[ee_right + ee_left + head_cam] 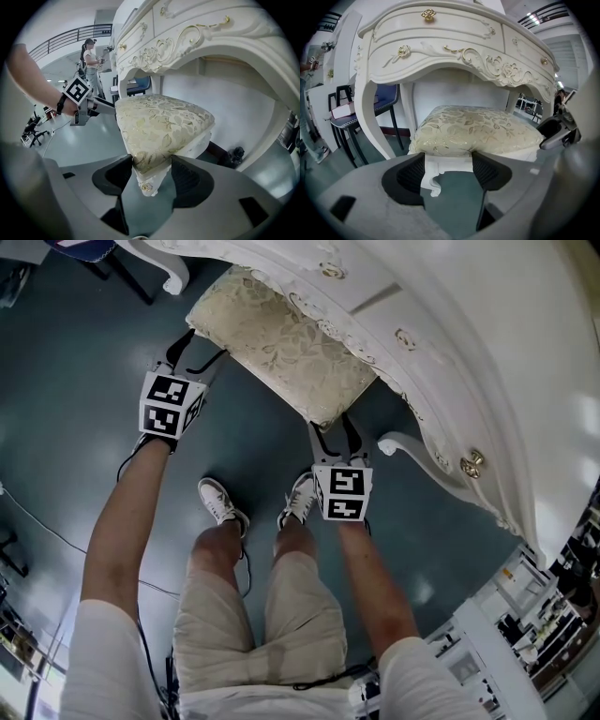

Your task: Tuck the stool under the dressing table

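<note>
The stool (272,338) has a cream floral cushion and a white carved frame, and stands partly beneath the white dressing table (450,324). My left gripper (199,348) holds its near left edge. In the left gripper view the stool's white frame (447,164) fills the gap between both pads of the left gripper (449,169). My right gripper (333,427) sits on the near right corner. In the right gripper view that corner of the stool (159,124) lies between the pads of the right gripper (151,176), touching both. The table's carved apron (454,51) arches over the stool's far half.
Curved table legs stand either side of the stool (412,446) (370,117). A dark chair with a book (344,117) stands left of the table. My shoes (220,502) are behind the stool on the grey floor. A person (91,61) stands far off. Shelving (525,615) is at the lower right.
</note>
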Demonstrator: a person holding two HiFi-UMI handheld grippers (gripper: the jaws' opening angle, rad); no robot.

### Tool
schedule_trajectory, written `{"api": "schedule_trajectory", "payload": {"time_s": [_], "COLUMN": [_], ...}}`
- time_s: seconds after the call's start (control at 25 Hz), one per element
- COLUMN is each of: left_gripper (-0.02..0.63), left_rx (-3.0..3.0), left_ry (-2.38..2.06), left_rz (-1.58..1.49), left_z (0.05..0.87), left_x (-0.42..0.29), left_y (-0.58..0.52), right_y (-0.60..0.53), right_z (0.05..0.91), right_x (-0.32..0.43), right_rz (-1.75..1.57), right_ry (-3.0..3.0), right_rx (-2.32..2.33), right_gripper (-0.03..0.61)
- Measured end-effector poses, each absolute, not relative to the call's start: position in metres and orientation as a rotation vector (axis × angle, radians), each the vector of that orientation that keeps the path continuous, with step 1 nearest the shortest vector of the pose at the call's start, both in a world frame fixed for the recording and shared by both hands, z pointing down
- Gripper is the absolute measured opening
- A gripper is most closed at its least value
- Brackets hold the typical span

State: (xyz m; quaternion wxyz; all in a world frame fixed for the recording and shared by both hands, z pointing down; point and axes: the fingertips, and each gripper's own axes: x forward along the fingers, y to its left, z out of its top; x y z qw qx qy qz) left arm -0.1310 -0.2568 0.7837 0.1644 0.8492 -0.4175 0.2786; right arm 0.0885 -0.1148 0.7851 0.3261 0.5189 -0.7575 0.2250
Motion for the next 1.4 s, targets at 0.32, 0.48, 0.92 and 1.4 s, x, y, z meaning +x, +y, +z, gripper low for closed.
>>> {"api": "schedule_trajectory", "payload": {"time_s": [0.32,0.48,0.92,1.4], "left_gripper": [0.314,0.310,0.301,0.291], "left_rx": [2.426,2.425,2.408,2.409], "left_ry": [-1.179,-1.182,-1.195,-1.196], "left_rz": [0.814,0.822,0.799,0.808], "left_z": [0.784,0.782,0.783,0.783], "left_x": [-0.119,-0.113,-0.103,-0.097], "left_y": [-0.268,-0.278,-0.292,-0.297], "right_y": [-0.129,-0.139,-0.153,-0.159], "right_z": [0.785,0.784,0.784,0.784], "right_x": [0.102,0.107,0.117,0.122], "right_rz": [0.624,0.637,0.645,0.669], "right_ry": [-1.965,-1.956,-1.948,-1.951], "right_rx": [1.397,1.422,1.449,1.472], "right_gripper": [0.253,0.243,0.241,0.238]}}
